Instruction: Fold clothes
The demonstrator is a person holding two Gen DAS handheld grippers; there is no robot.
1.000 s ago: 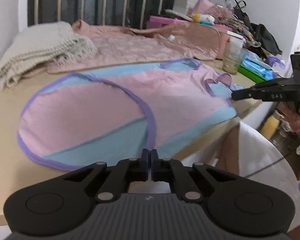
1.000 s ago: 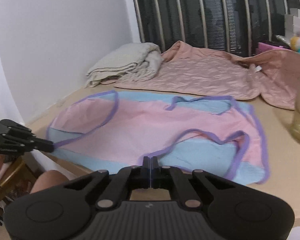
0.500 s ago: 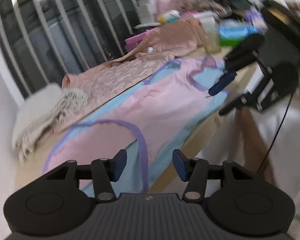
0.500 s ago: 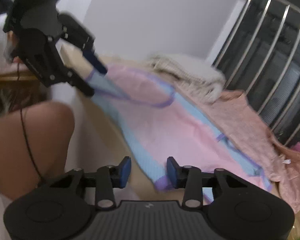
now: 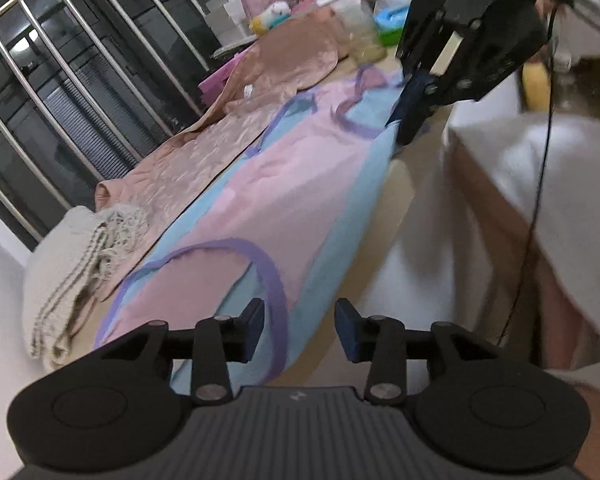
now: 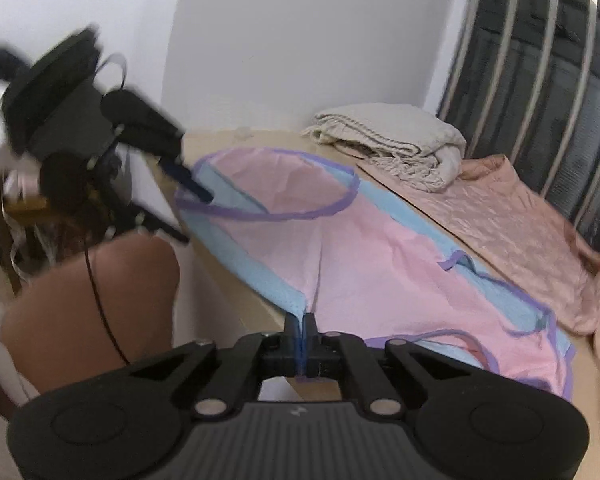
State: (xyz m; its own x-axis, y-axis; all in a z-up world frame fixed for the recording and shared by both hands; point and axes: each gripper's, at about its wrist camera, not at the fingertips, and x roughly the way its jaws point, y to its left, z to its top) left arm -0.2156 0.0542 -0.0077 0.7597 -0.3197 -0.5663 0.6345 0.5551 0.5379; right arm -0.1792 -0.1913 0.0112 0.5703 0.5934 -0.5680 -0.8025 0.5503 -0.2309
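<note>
A pink and light-blue garment with purple trim [image 5: 284, 196] lies spread along the wooden table; it also shows in the right wrist view [image 6: 364, 248]. My left gripper [image 5: 299, 330] is open, its fingers either side of the garment's near purple-trimmed hem at the table's front edge. It shows in the right wrist view [image 6: 184, 184] at the garment's far end. My right gripper [image 6: 300, 326] is shut on the garment's blue front edge. It shows in the left wrist view [image 5: 410, 120] at the far end.
A folded beige knitted blanket [image 5: 80, 264] and a peach quilted cloth [image 5: 204, 152] lie behind the garment by a metal railing [image 5: 80, 80]. Jars and boxes [image 5: 360, 28] crowd the table's far end. The person's body [image 5: 520, 220] stands along the front edge.
Both grippers opened and swung to the garment's ends. The right gripper has since shut on the blue front edge; the left has dropped to the near hem and stays open.
</note>
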